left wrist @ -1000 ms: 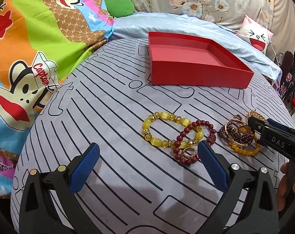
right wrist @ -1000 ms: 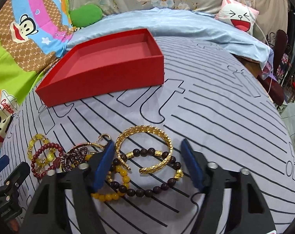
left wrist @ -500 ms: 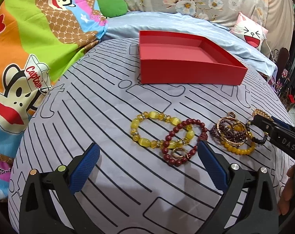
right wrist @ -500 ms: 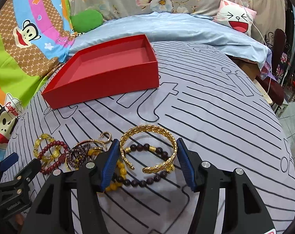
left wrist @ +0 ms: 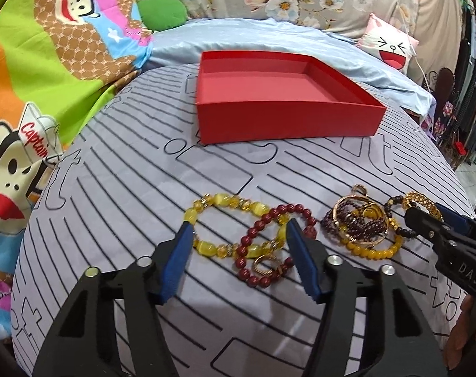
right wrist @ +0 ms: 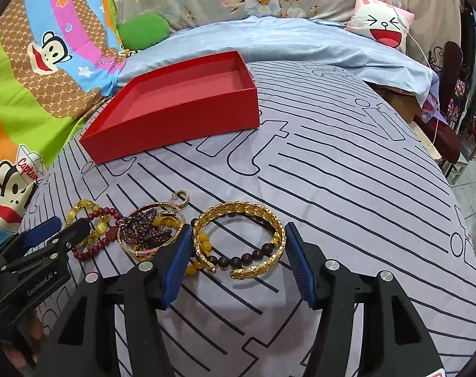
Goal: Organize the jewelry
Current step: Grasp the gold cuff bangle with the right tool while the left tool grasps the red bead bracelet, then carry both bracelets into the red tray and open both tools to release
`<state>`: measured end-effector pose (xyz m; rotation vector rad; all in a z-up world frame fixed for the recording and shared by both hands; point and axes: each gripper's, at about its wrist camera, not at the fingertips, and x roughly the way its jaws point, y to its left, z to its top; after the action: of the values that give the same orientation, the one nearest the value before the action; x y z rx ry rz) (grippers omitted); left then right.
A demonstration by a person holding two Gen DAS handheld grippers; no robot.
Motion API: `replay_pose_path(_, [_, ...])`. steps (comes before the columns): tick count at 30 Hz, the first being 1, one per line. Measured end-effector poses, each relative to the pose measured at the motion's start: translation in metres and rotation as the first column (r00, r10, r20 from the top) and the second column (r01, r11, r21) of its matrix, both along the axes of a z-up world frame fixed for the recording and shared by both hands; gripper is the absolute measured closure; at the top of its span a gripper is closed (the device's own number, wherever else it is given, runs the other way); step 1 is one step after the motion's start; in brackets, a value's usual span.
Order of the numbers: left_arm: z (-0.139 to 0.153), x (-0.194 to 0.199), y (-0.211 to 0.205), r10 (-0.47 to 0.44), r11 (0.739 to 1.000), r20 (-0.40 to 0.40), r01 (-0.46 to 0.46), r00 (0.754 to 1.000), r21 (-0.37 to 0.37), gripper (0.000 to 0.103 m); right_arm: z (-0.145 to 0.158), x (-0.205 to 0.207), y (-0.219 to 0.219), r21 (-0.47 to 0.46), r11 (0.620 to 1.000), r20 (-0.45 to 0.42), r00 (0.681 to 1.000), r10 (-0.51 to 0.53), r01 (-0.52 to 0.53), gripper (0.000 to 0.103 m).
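Observation:
In the left wrist view my left gripper (left wrist: 239,229) has its jaws closing around a yellow bead bracelet (left wrist: 220,202). An overlapping dark red bead bracelet (left wrist: 269,216) and a small gold ring (left wrist: 263,265) lie there too, and the pads are at the yellow bracelet's sides without squeezing it. My right gripper (right wrist: 238,229) is shut on a gold cuff bangle (right wrist: 238,207) that lies over a dark bead bracelet (right wrist: 238,259). The open red box (left wrist: 288,122) stands behind, with nothing seen inside.
Between the grippers lies a tangle of garnet beads, a thin gold hoop and amber beads (left wrist: 360,223). Everything rests on a grey striped sheet (right wrist: 348,188). Cartoon bedding (left wrist: 33,94) lies to the left, a pale blue quilt (right wrist: 285,40) and cushions behind, and the bed edge to the right.
The left jaws have narrowed from wide open to the yellow bracelet's sides. The right gripper has kept its grip, and the gold bangle has shifted over the dark beads.

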<state>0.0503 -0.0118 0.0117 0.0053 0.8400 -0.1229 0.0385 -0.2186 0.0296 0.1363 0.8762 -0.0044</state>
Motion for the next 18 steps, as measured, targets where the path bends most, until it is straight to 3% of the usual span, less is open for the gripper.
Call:
replay_pose_path(5, [-0.006, 0.006, -0.004, -0.023, 1.0, -0.022, 0.023, 0.999, -0.021, 0.066, -0.001, 0.002, 0.0, 0.009, 1.0, -0.006, 1.0, 0.004, -0.004, 0.046])
replay_pose_path(6, [-0.006, 0.006, -0.005, -0.034, 0.999, -0.023, 0.034, 0.999, -0.029, 0.075, -0.002, 0.002, 0.001, 0.009, 1.0, -0.007, 1.0, 0.004, -0.004, 0.046])
replay_pose_path(9, [-0.005, 0.006, -0.006, -0.057, 0.997, -0.028, 0.055, 0.998, -0.055, 0.088, -0.003, 0.002, 0.0, 0.014, 1.0, -0.01, 1.0, 0.004, -0.004, 0.046])
replay_pose_path(12, [-0.005, 0.005, -0.005, -0.069, 0.994, -0.038, 0.065, 0.997, -0.093, 0.095, -0.003, 0.002, 0.0, 0.013, 1.0, -0.01, 1.0, 0.004, -0.004, 0.046])
replay_pose_path(18, [0.003, -0.004, -0.002, -0.075, 0.989, -0.036, 0.07, 0.997, -0.134, 0.095, 0.0, -0.003, 0.001, 0.014, 1.0, 0.0, 1.0, 0.005, -0.005, 0.046])
